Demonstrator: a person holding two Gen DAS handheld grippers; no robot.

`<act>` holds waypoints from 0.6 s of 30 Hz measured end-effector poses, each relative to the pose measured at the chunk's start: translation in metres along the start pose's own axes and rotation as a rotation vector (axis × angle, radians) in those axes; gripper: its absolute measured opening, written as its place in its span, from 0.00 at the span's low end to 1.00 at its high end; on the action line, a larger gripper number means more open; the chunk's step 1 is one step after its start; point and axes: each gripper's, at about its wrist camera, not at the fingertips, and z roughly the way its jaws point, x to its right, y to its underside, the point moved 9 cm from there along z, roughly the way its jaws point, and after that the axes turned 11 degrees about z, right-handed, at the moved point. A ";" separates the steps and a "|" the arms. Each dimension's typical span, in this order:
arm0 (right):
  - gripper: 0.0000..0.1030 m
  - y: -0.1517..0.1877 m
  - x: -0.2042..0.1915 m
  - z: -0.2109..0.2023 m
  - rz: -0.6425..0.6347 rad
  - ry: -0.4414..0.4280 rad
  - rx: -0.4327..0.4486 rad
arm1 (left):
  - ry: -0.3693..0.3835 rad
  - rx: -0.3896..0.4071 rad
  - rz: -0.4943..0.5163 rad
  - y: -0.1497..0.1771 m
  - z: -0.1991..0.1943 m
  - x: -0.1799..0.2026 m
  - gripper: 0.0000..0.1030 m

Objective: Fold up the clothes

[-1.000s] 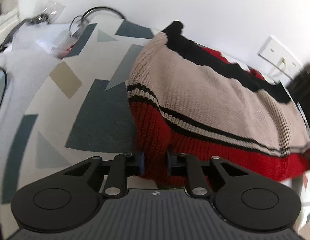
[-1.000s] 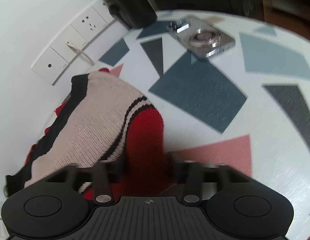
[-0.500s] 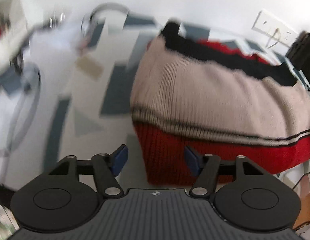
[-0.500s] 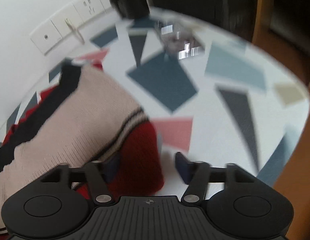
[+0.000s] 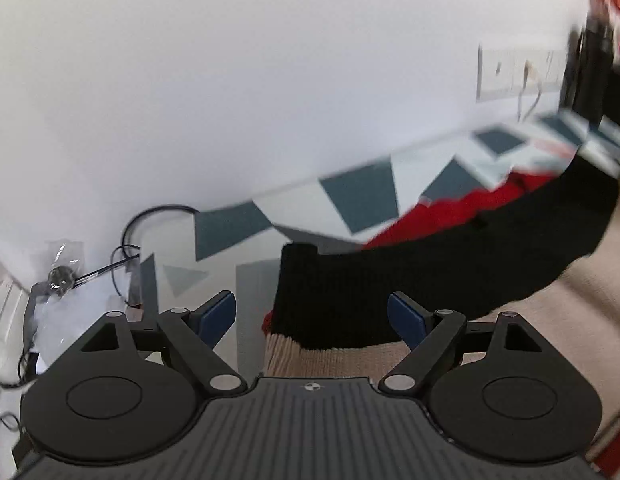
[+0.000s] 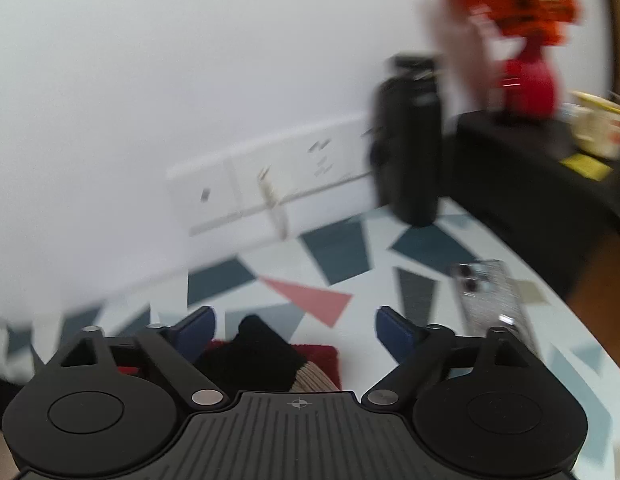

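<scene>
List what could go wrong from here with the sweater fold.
1. Both grippers, left and right, are open over the sweater; closing now might pinch only the black edge and drag the fold apart.
2. The phone lies close to the right gripper; a wide sweep could knock it.
3. Loose cables near the left gripper might snag.

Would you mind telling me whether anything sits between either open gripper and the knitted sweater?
Nothing visible does. The left gripper hangs directly over the black band of the beige, red and black knitted sweater; the right gripper is over its corner.
</scene>
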 end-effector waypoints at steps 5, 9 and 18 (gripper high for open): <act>0.70 0.029 -0.019 0.067 -0.257 -0.028 -0.066 | -0.039 -0.044 0.060 0.010 0.038 0.006 0.75; 0.61 0.044 -0.028 0.091 -0.284 -0.071 -0.104 | -0.018 -0.043 0.062 0.012 0.048 0.009 0.47; 0.13 0.060 -0.035 0.107 -0.369 -0.109 -0.168 | -0.038 0.015 0.003 0.011 0.035 -0.004 0.08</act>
